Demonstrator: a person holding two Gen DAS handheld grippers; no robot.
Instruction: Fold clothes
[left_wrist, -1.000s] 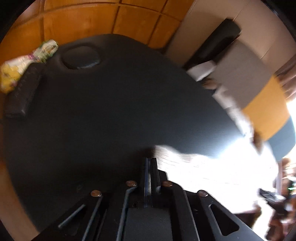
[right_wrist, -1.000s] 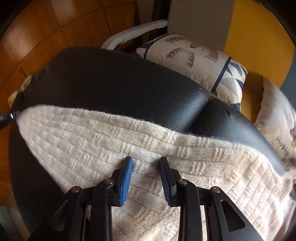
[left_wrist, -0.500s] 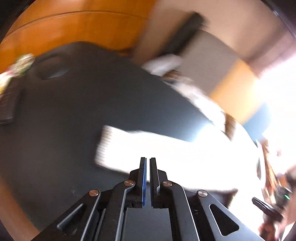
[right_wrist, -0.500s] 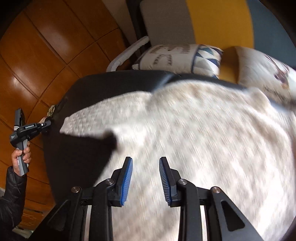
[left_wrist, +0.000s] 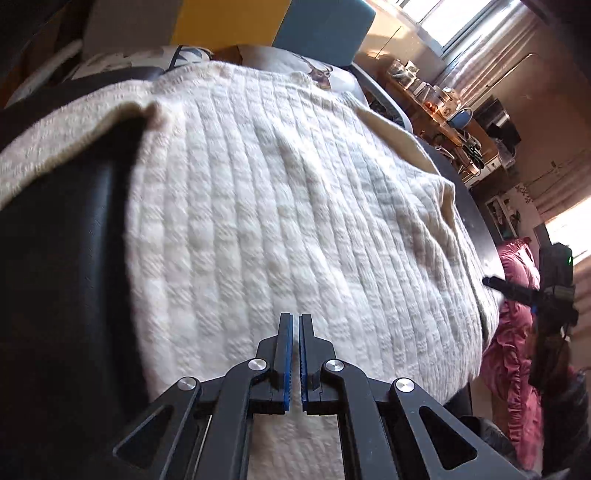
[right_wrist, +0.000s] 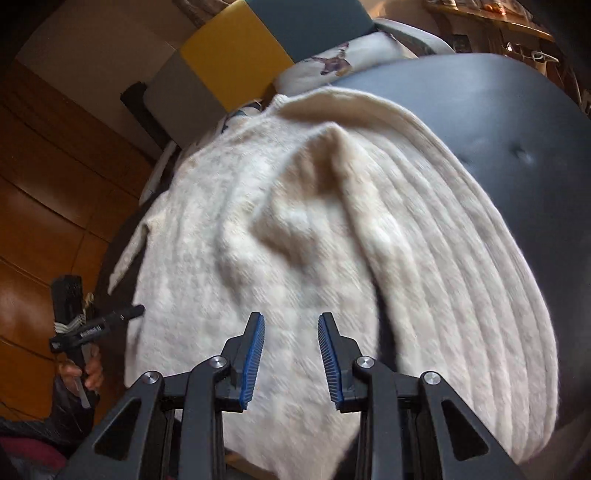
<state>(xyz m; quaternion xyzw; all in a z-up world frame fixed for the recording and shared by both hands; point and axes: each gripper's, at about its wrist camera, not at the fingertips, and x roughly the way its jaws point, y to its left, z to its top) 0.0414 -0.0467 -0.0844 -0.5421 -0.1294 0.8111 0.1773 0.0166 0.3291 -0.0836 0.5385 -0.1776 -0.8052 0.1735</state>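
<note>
In the left wrist view, the cream knit sweater (left_wrist: 295, 192) lies spread over the dark padded surface (left_wrist: 66, 277), covering most of it. One sleeve (left_wrist: 55, 147) stretches away from the sweater's body across the bare dark padding. The left tool (left_wrist: 295, 328) hovers over the sweater's near hem with its two blue-lined fingers (left_wrist: 286, 354) pressed almost together and nothing visibly between them. Beyond the sweater's far side, the right tool (left_wrist: 495, 282) shows as a dark tip reaching toward the knit edge. A second ago this camera saw mostly bare padding and only a sliver of white cloth; half a second ago the sweater was a bright blurred band. Now it fills the view, so the garment has evidently been swung out and laid down, which is the spreading step before any fold.

In the right wrist view, the sweater (right_wrist: 303, 240) drapes over the grey padded surface (right_wrist: 498, 122), with a raised ridge (right_wrist: 332, 147) bunched near its middle and long ribs running down its side. The right tool (right_wrist: 291, 325) hangs above the cloth with its fingers (right_wrist: 255, 354) well apart, gripping nothing. Beside the sweater's other edge the left tool (right_wrist: 125, 312) is held in a hand (right_wrist: 90, 373). Earlier the knit lay flat and close beneath these fingers; now the bunch probably needs smoothing first.
</note>
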